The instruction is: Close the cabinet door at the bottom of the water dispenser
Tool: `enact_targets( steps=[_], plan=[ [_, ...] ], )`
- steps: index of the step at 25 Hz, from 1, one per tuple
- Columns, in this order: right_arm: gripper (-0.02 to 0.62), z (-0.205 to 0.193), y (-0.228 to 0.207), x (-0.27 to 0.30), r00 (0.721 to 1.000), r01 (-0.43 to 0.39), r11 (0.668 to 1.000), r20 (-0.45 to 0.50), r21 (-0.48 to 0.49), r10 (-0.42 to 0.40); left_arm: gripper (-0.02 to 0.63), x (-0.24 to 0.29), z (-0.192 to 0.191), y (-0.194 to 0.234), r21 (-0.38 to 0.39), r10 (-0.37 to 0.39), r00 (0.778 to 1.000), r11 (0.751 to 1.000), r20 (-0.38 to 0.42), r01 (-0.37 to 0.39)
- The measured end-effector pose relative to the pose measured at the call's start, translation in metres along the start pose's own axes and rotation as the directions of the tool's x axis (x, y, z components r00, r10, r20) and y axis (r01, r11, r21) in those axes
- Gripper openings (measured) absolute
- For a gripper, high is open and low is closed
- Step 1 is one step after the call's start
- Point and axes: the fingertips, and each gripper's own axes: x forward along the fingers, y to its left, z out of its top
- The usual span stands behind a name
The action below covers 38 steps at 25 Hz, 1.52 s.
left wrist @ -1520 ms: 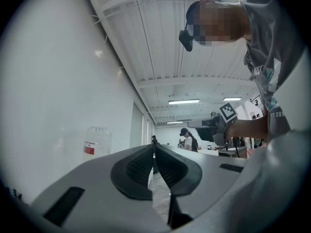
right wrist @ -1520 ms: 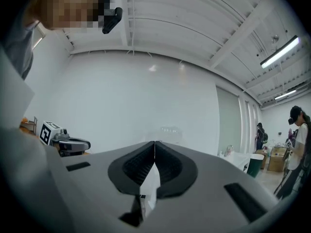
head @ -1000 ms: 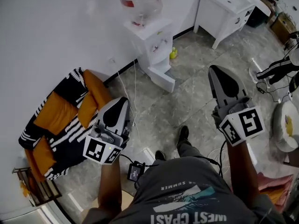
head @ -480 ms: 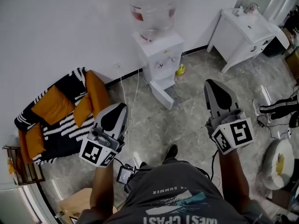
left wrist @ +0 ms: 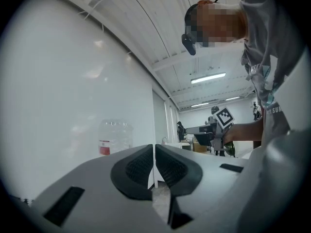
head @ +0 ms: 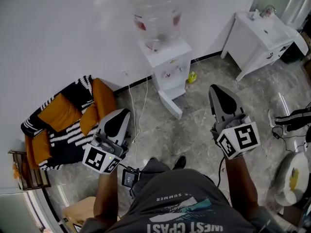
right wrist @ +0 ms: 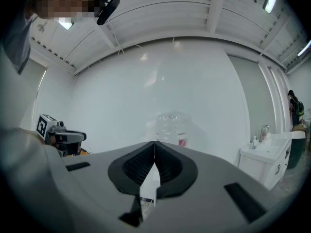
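Note:
The white water dispenser (head: 167, 62) stands against the wall with a clear bottle (head: 155, 13) on top. Its bottom cabinet door (head: 171, 104) hangs open, swung out over the floor. My left gripper (head: 123, 113) is shut and empty, held well short of the dispenser and to its left. The right gripper (head: 216, 89), also shut and empty, is to the right of the door and apart from it. In the left gripper view the jaws (left wrist: 154, 147) meet, with the bottle (left wrist: 113, 137) far off. The right gripper view shows closed jaws (right wrist: 155, 143) under the bottle (right wrist: 171, 126).
A black, white and orange striped chair (head: 68, 120) sits left of the dispenser. A white washstand (head: 265, 35) stands at the right wall. Cables (head: 134, 106) trail over the marble floor, and a small yellow item (head: 192, 76) lies beside the dispenser.
The dispenser has shifted toward the middle of the head view and looks nearer. Both grippers stay shut and hold much the same pose.

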Motion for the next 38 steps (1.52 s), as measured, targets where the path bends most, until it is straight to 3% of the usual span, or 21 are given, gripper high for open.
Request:
enact_targets(
  steps=[7, 12, 26, 33, 38],
  plan=[
    [0.029, -0.018, -0.005, 0.026, 0.998, 0.041, 0.999, -0.039, -0.002, -0.041, 0.028, 0.031, -0.018, 0.032, -0.030, -0.063, 0.998, 0.998, 0.003, 0.063],
    [0.028, -0.021, -0.015, 0.052, 0.991, 0.118, 0.993, -0.069, -0.010, -0.118, 0.029, 0.072, -0.032, 0.065, -0.051, -0.164, 0.986, 0.985, 0.020, 0.165],
    [0.029, -0.049, -0.031, 0.105, 0.928, 0.338, 0.941, -0.172, 0.015, -0.331, 0.029, 0.149, -0.048, 0.120, -0.080, -0.406, 0.912, 0.909, 0.060, 0.410],
    [0.029, -0.080, -0.042, 0.125, 0.898, 0.396, 0.918, -0.226, 0.038, -0.378, 0.029, 0.168, -0.069, 0.118, -0.116, -0.502, 0.864, 0.857, 0.037, 0.502],
    [0.031, -0.124, -0.059, 0.133, 0.874, 0.427, 0.901, -0.290, 0.074, -0.390, 0.029, 0.180, -0.088, 0.112, -0.150, -0.532, 0.847, 0.837, 0.005, 0.527]
  ],
)
